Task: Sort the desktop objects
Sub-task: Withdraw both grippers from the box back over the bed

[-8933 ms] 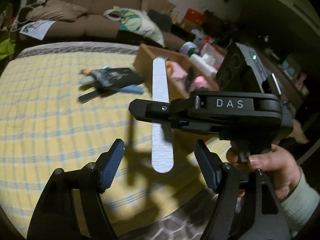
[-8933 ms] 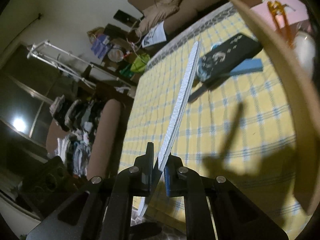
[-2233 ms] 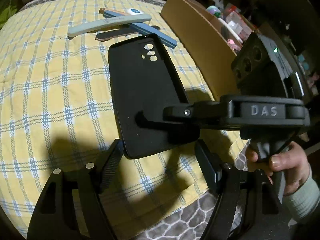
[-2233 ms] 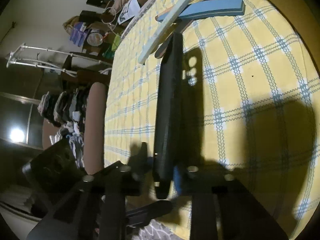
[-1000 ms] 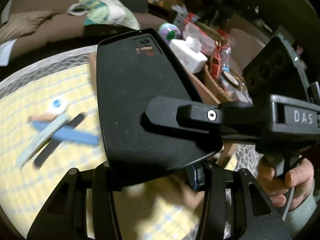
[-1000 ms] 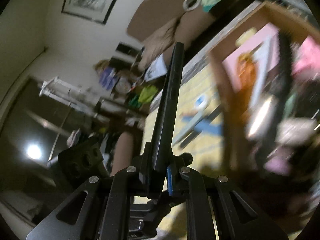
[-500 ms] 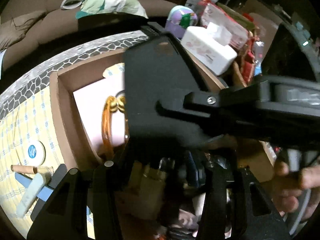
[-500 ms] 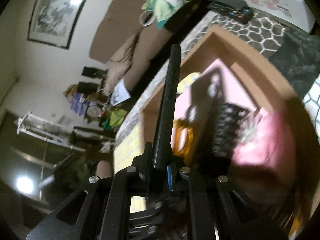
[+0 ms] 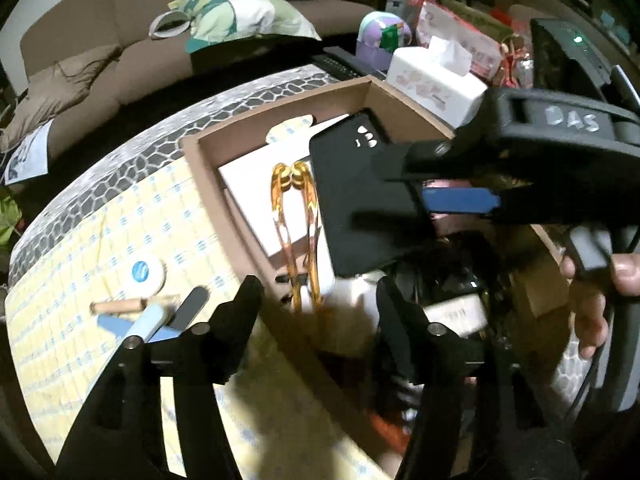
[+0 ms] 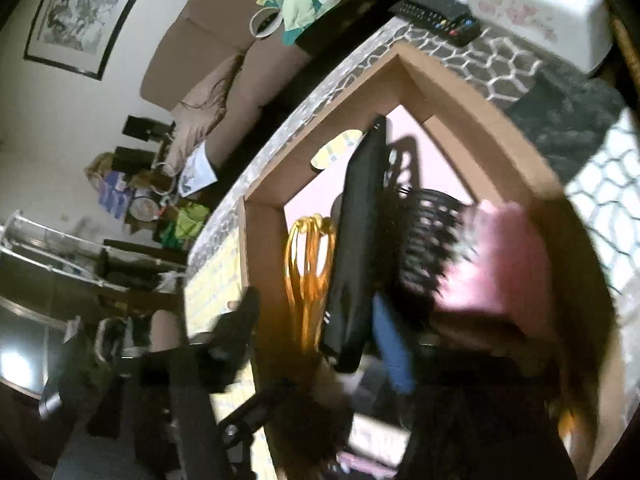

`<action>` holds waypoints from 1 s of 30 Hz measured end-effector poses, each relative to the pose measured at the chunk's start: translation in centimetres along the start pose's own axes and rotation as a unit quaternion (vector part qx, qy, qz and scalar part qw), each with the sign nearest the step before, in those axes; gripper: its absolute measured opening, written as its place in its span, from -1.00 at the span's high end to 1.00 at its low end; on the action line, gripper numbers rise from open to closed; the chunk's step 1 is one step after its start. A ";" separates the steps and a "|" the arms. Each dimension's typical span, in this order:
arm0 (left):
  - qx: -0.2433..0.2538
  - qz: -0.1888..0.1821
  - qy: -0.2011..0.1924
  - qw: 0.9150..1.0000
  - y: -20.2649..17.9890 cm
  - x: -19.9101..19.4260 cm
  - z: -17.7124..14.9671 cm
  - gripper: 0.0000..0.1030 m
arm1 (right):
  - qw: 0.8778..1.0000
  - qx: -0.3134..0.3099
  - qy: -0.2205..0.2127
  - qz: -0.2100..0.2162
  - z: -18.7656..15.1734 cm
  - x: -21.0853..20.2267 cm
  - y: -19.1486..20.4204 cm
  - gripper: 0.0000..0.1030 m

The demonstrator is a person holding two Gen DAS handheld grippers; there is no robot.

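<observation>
A black phone case hangs tilted over the open cardboard box, its lower edge down among the things inside. My right gripper comes in from the right with its jaws opening. In the right wrist view the case stands edge-on between the spread fingers of that gripper, clear of the left finger and close to the blue pad. My left gripper is below the case and its jaws are opening too, with nothing pressed between them.
The box also holds an orange hair clip, a black brush and a pink item. On the yellow check cloth lie nail files, a round white tin and a wooden stick. A tissue box stands behind.
The right jaws, shut on the case half a second ago, now stand apart from it. The left jaws have widened. The case sits lower, inside the box.
</observation>
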State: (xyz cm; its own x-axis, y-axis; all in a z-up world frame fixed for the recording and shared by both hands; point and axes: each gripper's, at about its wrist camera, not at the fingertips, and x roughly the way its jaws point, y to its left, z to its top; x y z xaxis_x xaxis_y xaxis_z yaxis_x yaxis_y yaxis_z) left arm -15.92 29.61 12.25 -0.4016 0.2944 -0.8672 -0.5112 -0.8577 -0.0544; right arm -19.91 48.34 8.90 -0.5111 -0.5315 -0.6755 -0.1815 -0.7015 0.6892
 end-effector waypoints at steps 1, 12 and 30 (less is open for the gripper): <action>-0.003 -0.001 -0.004 1.000 0.1 -0.7 -0.3 -0.24 | 1.000 -0.005 -0.001 -0.006 -0.2 -0.5 0.4 -0.59; -0.043 0.004 -0.027 0.999 1.5 -8.4 -5.5 -0.71 | 0.989 -0.110 -0.018 -0.096 -4.7 -6.1 6.1 -0.70; -0.113 0.028 -0.051 0.992 3.4 -16.7 -15.1 -1.00 | 0.948 -0.274 -0.054 -0.153 -17.8 -9.2 13.2 -1.00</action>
State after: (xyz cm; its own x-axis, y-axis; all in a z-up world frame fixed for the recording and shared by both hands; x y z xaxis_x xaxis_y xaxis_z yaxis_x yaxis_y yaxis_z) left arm 0.50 15.40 19.10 -0.5051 0.2757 -0.8178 -0.3072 -0.9430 -0.1282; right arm -2.62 35.51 19.50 -0.5938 -0.2314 -0.7706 0.1133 -0.9723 0.2046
